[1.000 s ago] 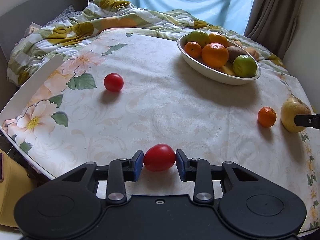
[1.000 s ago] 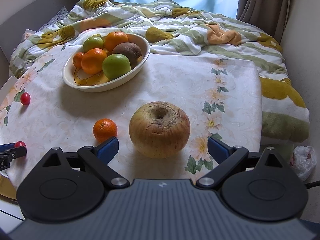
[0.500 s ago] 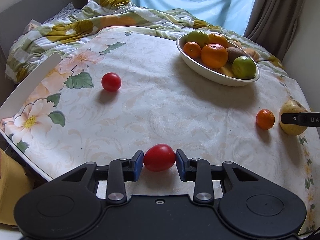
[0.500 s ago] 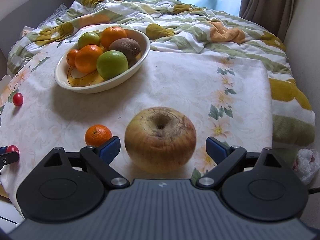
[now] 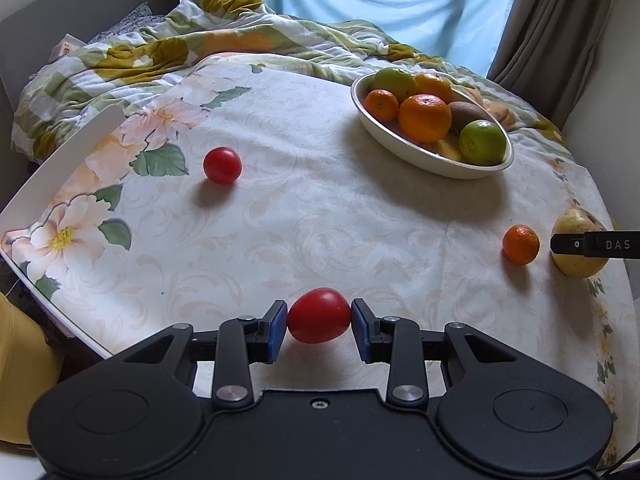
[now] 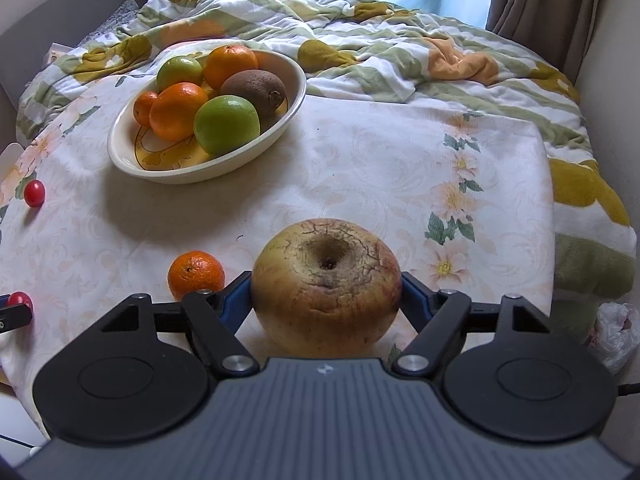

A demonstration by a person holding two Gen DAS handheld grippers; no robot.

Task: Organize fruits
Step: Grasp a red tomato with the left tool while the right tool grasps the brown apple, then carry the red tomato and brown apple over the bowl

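My left gripper [image 5: 319,326] is shut on a red tomato [image 5: 319,314] near the table's front edge. My right gripper [image 6: 326,298] has its blue pads closed against the sides of a large yellow-brown apple [image 6: 326,284] that rests on the cloth; the apple also shows at the right of the left wrist view [image 5: 576,242]. A small orange [image 6: 196,274] lies just left of the apple. A second red tomato [image 5: 222,165] lies at mid-left. A cream oval bowl [image 6: 276,136] holds oranges, green fruits and a kiwi.
The table carries a floral cloth [image 5: 320,208]. A rumpled quilt [image 6: 380,48] lies behind it on the bed. A white board edge [image 5: 60,160] runs along the table's left side. A white plastic bag [image 6: 612,332] lies at the right below the table.
My right gripper has moved forward around the apple and its jaws have closed onto the fruit's sides. My left gripper keeps hold of the tomato with little movement.
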